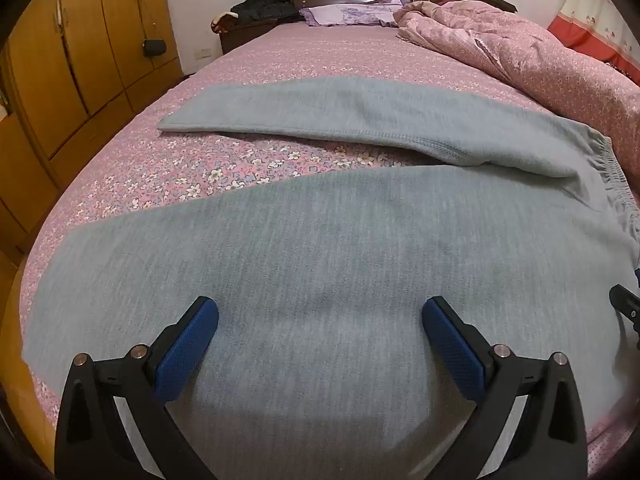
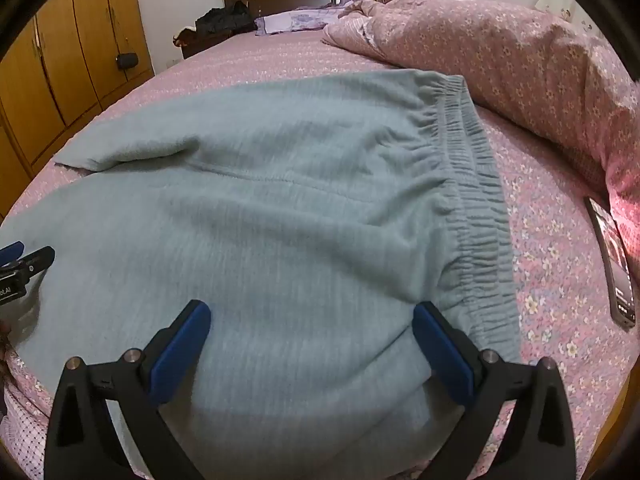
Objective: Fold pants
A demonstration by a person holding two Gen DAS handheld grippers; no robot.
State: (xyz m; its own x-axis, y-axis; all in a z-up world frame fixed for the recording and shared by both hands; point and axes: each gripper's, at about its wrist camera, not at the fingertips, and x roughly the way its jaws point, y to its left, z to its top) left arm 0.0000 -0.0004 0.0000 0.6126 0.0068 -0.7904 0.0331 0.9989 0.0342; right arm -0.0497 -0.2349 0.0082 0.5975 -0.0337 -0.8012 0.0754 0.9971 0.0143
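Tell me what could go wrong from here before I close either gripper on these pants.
1. Both grippers, left and right, hang open over the middle of the gray pants, not an edge; closing there may pinch only the top layer.
2. The legs lie splayed apart, with floral sheet between them, so a fold could end up crooked.
3. The phone lies near the waistband; swinging fabric might snag it.

Warm, dim indoor light is seen in both views; a soft shadow is cast on the pants [image 1: 320, 248] near the bottom edge; strong fisheye bending and dark vignetting are seen at the corners; slight blur is noted throughout the right wrist view.
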